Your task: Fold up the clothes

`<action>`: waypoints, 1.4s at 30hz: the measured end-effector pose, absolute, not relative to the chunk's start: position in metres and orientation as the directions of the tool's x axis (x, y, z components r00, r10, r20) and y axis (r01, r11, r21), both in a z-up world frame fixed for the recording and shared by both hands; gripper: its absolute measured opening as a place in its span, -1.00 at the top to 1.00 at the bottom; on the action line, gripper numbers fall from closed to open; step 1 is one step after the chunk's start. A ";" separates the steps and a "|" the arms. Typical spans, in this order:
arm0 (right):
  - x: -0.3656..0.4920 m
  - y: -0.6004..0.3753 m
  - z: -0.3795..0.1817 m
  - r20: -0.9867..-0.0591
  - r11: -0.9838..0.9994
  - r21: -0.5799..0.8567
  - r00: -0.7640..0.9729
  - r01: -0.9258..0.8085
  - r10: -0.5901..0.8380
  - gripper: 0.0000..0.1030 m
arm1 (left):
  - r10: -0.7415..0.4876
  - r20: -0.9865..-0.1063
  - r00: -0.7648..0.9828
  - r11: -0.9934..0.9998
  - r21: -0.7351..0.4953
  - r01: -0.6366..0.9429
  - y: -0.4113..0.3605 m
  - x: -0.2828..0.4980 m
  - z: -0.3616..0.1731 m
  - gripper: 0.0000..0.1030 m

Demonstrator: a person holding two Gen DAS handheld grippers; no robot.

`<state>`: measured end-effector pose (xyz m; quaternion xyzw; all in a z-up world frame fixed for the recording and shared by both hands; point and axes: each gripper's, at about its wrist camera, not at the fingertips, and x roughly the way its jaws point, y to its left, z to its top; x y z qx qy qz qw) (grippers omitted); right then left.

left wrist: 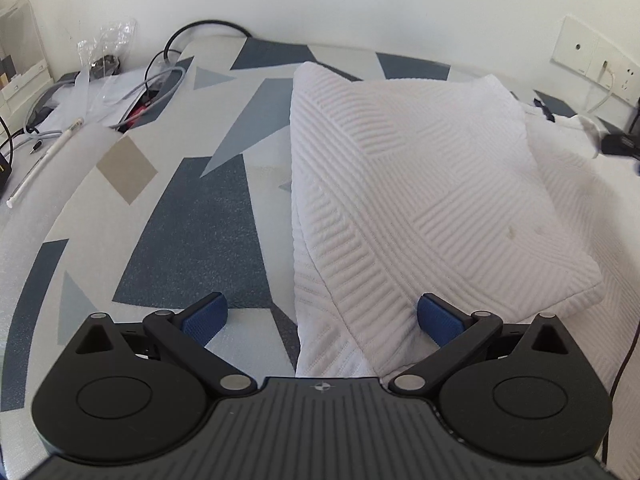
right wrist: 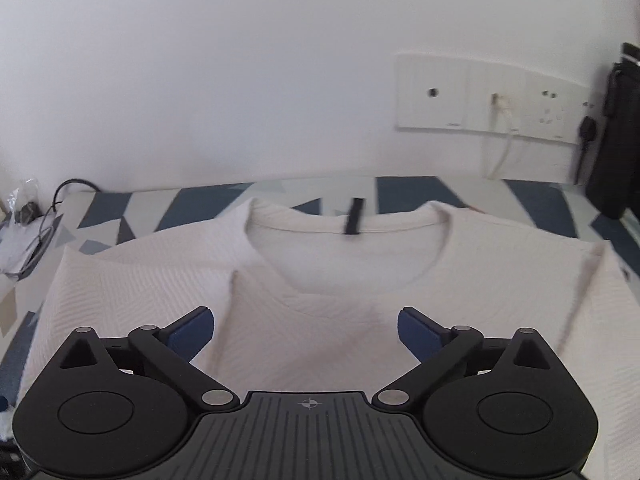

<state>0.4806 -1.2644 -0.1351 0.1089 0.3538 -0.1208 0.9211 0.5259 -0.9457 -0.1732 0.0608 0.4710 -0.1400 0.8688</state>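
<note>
White textured sweater lies spread on the patterned worktop, neckline at the far side from the right gripper, with a dark label at the back of the collar. Seen from the left gripper, one side panel of the garment is turned over onto the body, leaving a straight folded edge that runs away from the gripper just ahead of its fingers; the doubled cloth rises as a raised flap to the right of that edge. This suggests a lengthwise fold is in place on that side, though how far the folding has gone overall cannot be settled from these views.

Both grippers have their blue-padded fingers spread apart with nothing between them. The left gripper sits low at the near hem, straddling the folded edge, probably so it can pinch or smooth that edge. The right gripper hovers above the chest of the sweater, centred under the neckline, where it could press the cloth flat or take the next hold.

Cables and plastic bags lie well off to the far left, clear of the garment. Wall sockets sit beyond the worktop.
</note>
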 end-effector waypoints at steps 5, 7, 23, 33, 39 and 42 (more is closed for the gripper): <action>0.419 -1.314 -0.138 -0.719 0.911 0.020 0.639 0.412 -0.273 -0.98 | -0.124 -0.881 0.457 0.971 -0.014 0.238 -0.960 0.539 -0.164 -1.00; 0.397 -1.331 -0.142 -0.739 0.889 -0.011 0.595 0.457 -0.315 -0.98 | -0.141 -0.880 0.453 0.975 -0.044 0.218 -0.965 0.540 -0.157 -1.00; 0.331 -1.377 -0.178 -0.846 0.879 -0.064 0.442 0.472 -0.299 -0.98 | -0.131 -0.922 0.364 0.960 -0.027 0.278 -1.039 0.497 -0.163 -1.00; 0.328 -1.387 -0.188 -0.855 0.886 0.016 0.466 0.463 -0.228 -0.99 | -0.071 -0.903 0.424 0.970 0.037 0.240 -1.047 0.487 -0.167 -1.00; 0.321 -1.384 -0.191 -0.822 0.889 0.016 0.512 0.458 -0.249 -0.99 | -0.076 -0.896 0.438 0.975 0.025 0.221 -1.045 0.484 -0.168 -1.00; 0.319 -1.383 -0.191 -0.815 0.890 0.015 0.522 0.456 -0.253 -0.99 | -0.079 -0.891 0.446 0.975 0.024 0.220 -1.045 0.483 -0.168 -1.00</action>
